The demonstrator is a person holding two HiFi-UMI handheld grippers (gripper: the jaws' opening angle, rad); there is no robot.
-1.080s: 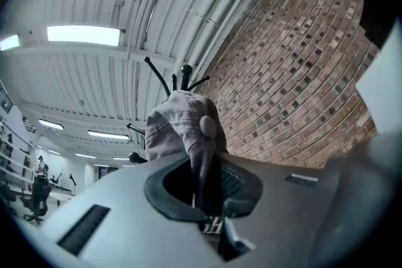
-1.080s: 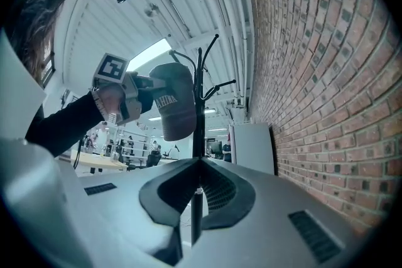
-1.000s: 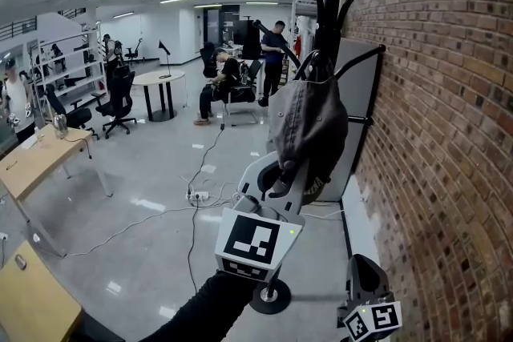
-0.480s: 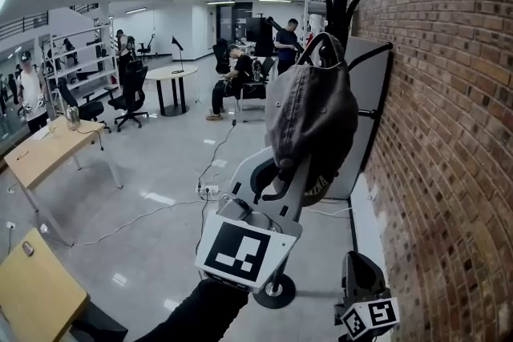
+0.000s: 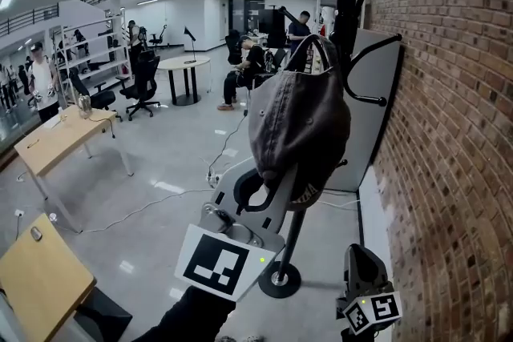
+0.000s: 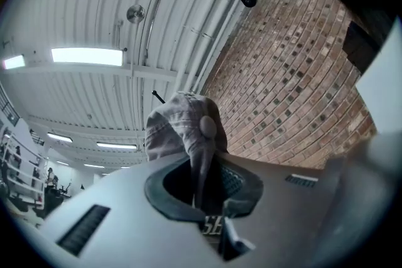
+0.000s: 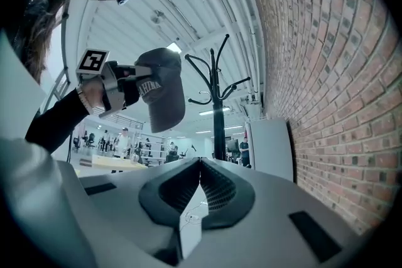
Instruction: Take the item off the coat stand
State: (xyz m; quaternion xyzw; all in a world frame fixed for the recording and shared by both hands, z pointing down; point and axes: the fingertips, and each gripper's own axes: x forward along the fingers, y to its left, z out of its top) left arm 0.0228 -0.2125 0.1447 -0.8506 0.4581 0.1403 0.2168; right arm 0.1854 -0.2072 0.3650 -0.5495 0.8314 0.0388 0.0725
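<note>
A dark grey cap (image 5: pixel 300 124) hangs from my left gripper (image 5: pixel 268 190), which is shut on its lower edge. In the left gripper view the cap's cloth (image 6: pixel 185 128) runs down between the closed jaws of the left gripper (image 6: pixel 204 194). The black coat stand (image 5: pixel 350 12) rises just behind the cap by the brick wall. Seen from the right gripper view, the cap (image 7: pixel 162 88) is held to the left of the coat stand (image 7: pixel 217 97), apart from its hooks. My right gripper (image 5: pixel 358 259) is low at the bottom right, its jaws shut and empty (image 7: pixel 200 165).
A brick wall (image 5: pixel 457 132) runs along the right, with a grey panel (image 5: pixel 377 116) leaning on it. The stand's round base (image 5: pixel 278 280) sits on the floor, near cables (image 5: pixel 192 188). Wooden tables (image 5: pixel 60 144) stand at the left; people (image 5: pixel 244 72) and chairs are farther back.
The left gripper and the cap have shifted left and toward me, away from the stand's hooks. The right gripper has stayed low at the bottom right.
</note>
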